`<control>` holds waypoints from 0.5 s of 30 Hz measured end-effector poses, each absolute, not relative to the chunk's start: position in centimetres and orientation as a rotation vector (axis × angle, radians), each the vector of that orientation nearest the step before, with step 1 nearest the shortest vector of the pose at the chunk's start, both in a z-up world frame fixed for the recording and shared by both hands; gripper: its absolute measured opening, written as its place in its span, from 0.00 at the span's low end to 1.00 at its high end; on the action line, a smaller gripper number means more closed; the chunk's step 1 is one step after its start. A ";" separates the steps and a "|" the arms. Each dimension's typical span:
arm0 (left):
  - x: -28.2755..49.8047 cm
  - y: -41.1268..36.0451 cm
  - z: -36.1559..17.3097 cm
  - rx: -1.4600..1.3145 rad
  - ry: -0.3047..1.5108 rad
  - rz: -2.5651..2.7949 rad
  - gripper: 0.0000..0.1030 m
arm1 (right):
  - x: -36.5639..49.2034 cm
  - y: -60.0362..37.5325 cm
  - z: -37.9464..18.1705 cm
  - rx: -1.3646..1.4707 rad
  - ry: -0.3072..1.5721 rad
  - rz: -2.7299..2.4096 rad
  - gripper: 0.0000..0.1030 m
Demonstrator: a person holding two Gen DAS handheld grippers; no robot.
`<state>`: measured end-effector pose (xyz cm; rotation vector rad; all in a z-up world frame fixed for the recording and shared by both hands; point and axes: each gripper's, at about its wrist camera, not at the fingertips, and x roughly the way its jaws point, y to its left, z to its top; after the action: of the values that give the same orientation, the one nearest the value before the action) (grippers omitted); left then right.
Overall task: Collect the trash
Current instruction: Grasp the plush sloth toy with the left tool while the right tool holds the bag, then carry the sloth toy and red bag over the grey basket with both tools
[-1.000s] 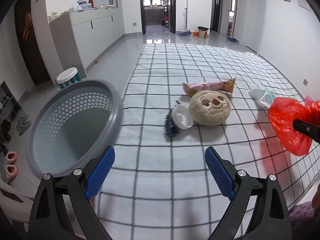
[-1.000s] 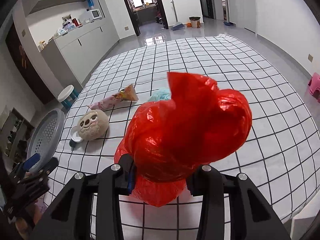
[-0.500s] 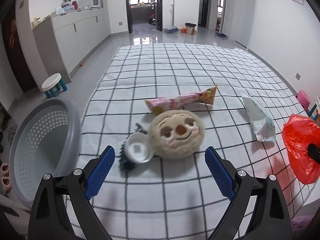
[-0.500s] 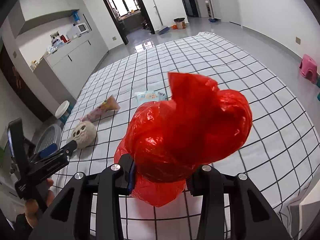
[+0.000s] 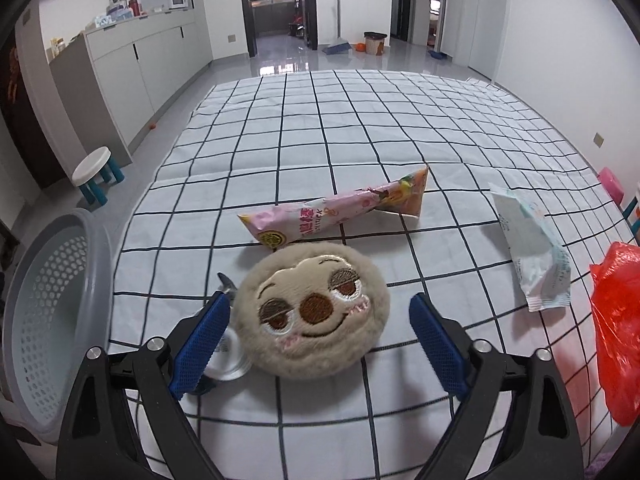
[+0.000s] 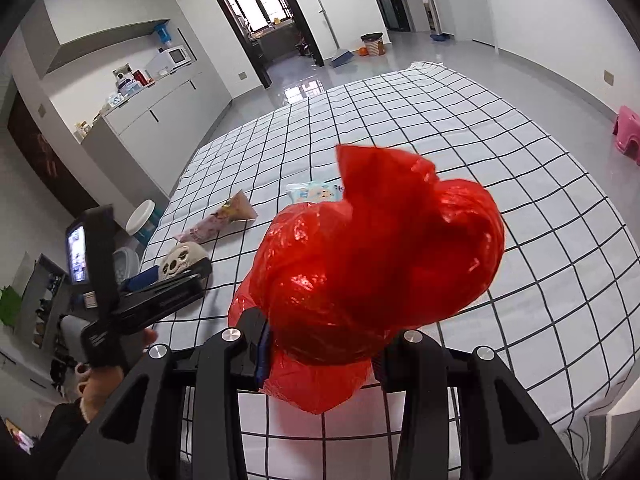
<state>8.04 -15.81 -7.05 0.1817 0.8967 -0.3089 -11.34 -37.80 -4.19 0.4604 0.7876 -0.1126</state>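
Observation:
My left gripper (image 5: 316,344) is open, its blue pads on either side of a round beige plush face (image 5: 312,308) on the checked sheet, not touching it. A small white cup (image 5: 230,354) lies by the left pad. A pink snack wrapper (image 5: 340,216) lies just behind the plush, and a white-blue wipes pack (image 5: 532,248) lies to the right. My right gripper (image 6: 320,364) is shut on a red plastic bag (image 6: 372,256), held above the bed; the bag also shows in the left wrist view (image 5: 618,328). The left gripper also shows in the right wrist view (image 6: 168,280).
A grey perforated basket (image 5: 44,312) stands beside the bed's left edge. A small white stool (image 5: 94,174) is on the floor beyond it. Cabinets line the left wall. A pink stool (image 6: 628,132) is on the floor at right.
My left gripper has moved forward and right, away from the basket, until its open pads flank the plush face. The right gripper still holds the red bag, shifted a little.

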 end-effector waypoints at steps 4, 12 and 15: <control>8.1 -16.1 -7.3 0.186 0.903 -0.318 0.67 | -11.2 -37.7 -4.2 0.460 0.791 -0.103 0.36; 6.4 -15.3 -6.3 0.161 0.893 -0.345 0.63 | -10.7 -37.5 -4.3 0.456 0.794 -0.086 0.36; 5.2 -14.3 -5.2 0.161 0.871 -0.342 0.63 | -10.7 -37.3 -4.2 0.452 0.788 -0.081 0.36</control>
<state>5.18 -14.34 -5.22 0.1610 0.8708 -0.3423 -10.72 -37.31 -4.18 0.4519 0.7878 -0.0805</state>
